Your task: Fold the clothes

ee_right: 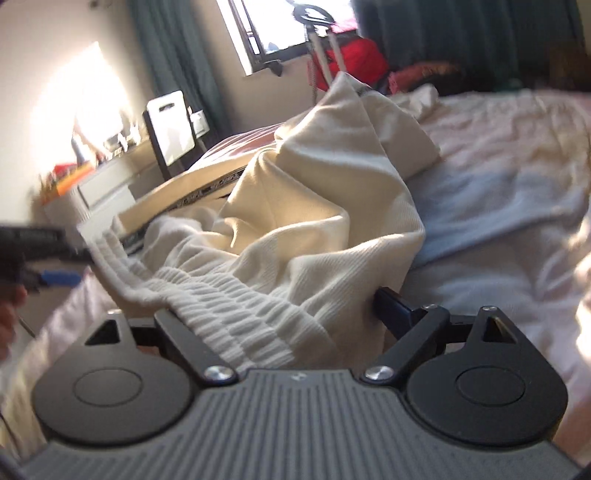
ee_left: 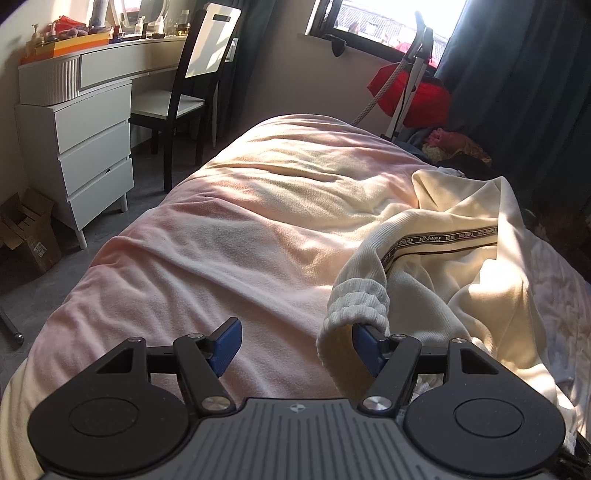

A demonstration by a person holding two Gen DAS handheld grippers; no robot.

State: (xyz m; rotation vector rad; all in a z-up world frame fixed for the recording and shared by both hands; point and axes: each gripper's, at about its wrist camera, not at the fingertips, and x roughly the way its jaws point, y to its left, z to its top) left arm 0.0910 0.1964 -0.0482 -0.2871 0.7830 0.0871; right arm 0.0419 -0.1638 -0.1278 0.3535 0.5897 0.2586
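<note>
Cream trousers (ee_left: 454,254), ribbed elastic waistband (ee_right: 236,306), crumpled on fleecy blanket (ee_left: 229,221).

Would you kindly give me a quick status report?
Left gripper open, waistband draped on one finger. Right gripper open, buried in cream trousers. Trousers bunched on bed.

Bedroom. Bed (ee_left: 236,236) under a pink fleece blanket, sunlit in patches. White drawer unit (ee_left: 79,155) and curved white dressing table (ee_left: 125,55), cluttered with bottles, along the left wall. Dark-framed chair (ee_left: 192,92) with white back. Window (ee_left: 384,18), dark teal curtains (ee_left: 517,92). Grey floor (ee_left: 33,295); cardboard box (ee_left: 26,232).
</note>
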